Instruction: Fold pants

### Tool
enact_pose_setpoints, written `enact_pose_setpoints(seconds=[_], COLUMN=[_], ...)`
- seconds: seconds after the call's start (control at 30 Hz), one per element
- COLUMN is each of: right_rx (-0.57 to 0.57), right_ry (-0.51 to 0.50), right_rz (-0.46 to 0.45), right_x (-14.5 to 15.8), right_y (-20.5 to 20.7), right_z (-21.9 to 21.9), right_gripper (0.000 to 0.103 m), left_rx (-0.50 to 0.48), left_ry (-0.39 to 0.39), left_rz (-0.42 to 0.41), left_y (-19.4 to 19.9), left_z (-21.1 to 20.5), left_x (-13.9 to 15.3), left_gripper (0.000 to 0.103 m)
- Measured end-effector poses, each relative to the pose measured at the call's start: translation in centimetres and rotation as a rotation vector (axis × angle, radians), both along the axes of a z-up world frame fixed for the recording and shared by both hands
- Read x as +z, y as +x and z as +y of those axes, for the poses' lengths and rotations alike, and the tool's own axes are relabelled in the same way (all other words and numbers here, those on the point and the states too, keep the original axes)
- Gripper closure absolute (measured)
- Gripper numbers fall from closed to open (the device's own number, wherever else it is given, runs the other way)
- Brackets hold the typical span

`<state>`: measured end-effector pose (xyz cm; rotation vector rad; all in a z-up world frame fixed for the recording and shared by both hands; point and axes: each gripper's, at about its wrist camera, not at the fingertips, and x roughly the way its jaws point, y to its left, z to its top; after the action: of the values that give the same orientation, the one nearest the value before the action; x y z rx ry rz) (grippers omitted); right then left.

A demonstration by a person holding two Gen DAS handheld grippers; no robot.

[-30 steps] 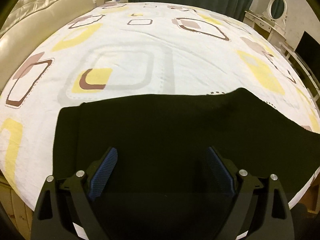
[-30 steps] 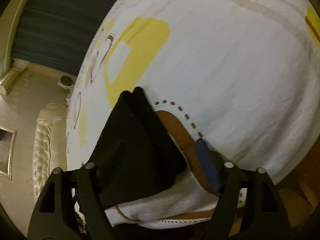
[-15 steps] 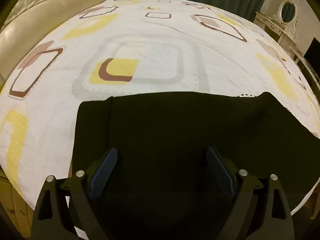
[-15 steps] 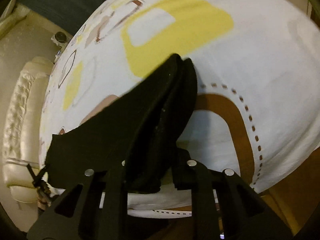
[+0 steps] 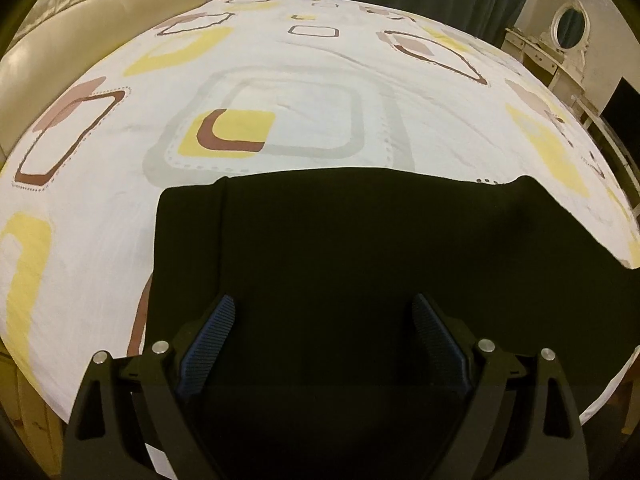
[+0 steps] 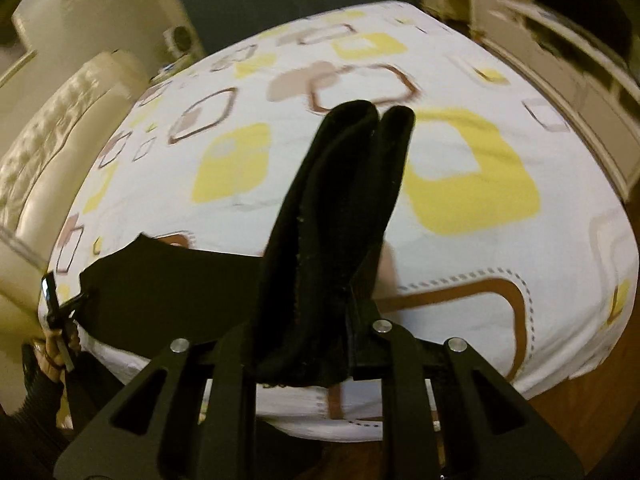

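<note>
The black pants point(image 5: 360, 264) are being laid across the near edge of the bed point(image 5: 304, 120), on a white sheet printed with yellow, brown and grey squares. One end is being raised off the sheet by the right claw point(image 6: 316, 344), whose jaws are being pressed together on a bunched end of the cloth; that end is being held upright between them in thick doubled layers point(image 6: 340, 208), while the rest trails down to the left along the mattress. The left claw point(image 5: 322, 344) is being held spread wide just above the flat part of the garment, with nothing being pinched between its blue ribbed pads point(image 5: 208, 340).

The fabric is being judged soft, limp and fairly light, with a matte, slightly fuzzy face that is unlikely to slip in the pads. It is sagging wherever it is not being supported, so a carried end is likely to drag the rest along unless the other end is being pinned or lifted as well. The best holds are being judged to be the hems, the waistband and the corners, taken through all layers at once.

No brand, label or legible writing is being shown anywhere on the pants or the bedding.
</note>
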<state>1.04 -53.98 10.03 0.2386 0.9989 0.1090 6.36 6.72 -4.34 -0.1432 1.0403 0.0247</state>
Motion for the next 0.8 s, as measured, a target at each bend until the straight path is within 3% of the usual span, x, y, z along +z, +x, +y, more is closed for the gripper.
enact_pose_setpoints(seconds=[0.13, 0.37, 0.8], right_rx=[0.051, 0.137, 0.296], right_ry=[-0.003, 0.0, -0.043], right_rz=[-0.036, -0.069, 0.004], right_x=[1.3, 1.0, -5.7], right_y=[0.1, 0.5, 2.3], right_z=[3.9, 10.6, 23.0], right_gripper=[0.085, 0.085, 0.085], left_rx=[0.003, -0.013, -0.017], left_ry=[-0.009, 0.004, 0.007], left_rz=[-0.003, -0.009, -0.012], left_y=[0.0, -0.2, -0.3], left_z=[0.0, -0.1, -0.1], left_x=[0.0, -0.2, -0.4], left_gripper=[0.013, 0.013, 0.013])
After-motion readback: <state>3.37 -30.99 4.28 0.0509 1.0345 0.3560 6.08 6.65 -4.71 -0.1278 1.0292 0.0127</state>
